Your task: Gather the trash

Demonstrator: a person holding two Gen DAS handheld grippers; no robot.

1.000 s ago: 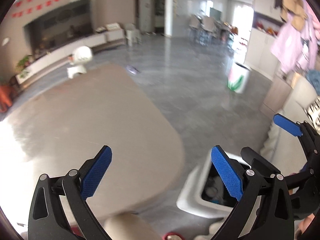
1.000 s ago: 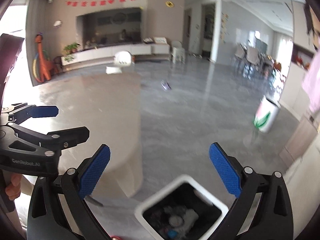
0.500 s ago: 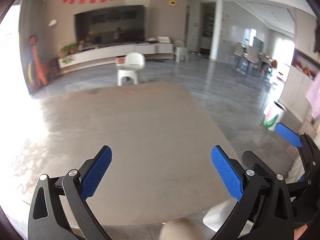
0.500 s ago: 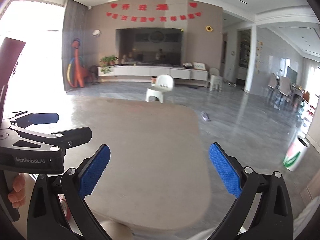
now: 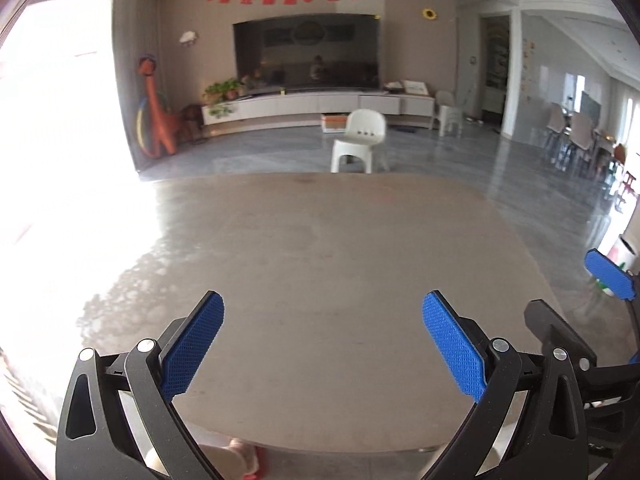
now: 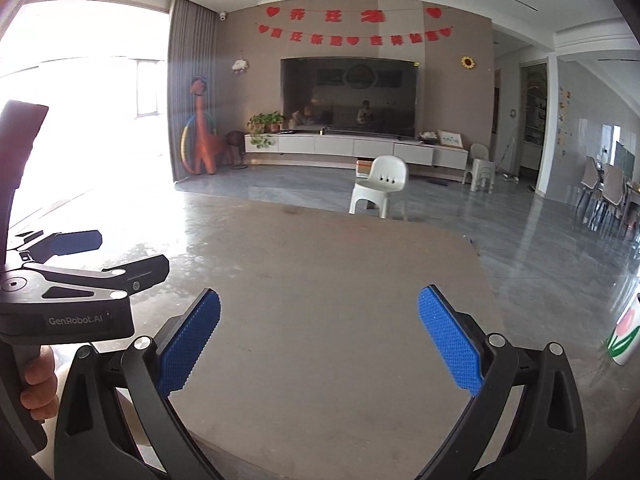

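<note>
My left gripper (image 5: 322, 342) is open and empty, held over the near part of a bare grey-brown table (image 5: 320, 248). My right gripper (image 6: 318, 340) is open and empty too, over the same table (image 6: 320, 280). The right gripper's blue finger (image 5: 608, 274) shows at the right edge of the left wrist view. The left gripper (image 6: 76, 268) shows at the left of the right wrist view. No piece of trash and no bin is in either view now.
A white plastic chair (image 5: 360, 140) stands on the floor beyond the table's far edge. A white pot with a tulip print (image 6: 624, 338) stands on the floor at the right. A TV wall with a low cabinet (image 6: 356, 148) is far behind.
Both grippers swung up and to the left, away from the white trash bin on the floor, which has left both views. The table now fills the near field.
</note>
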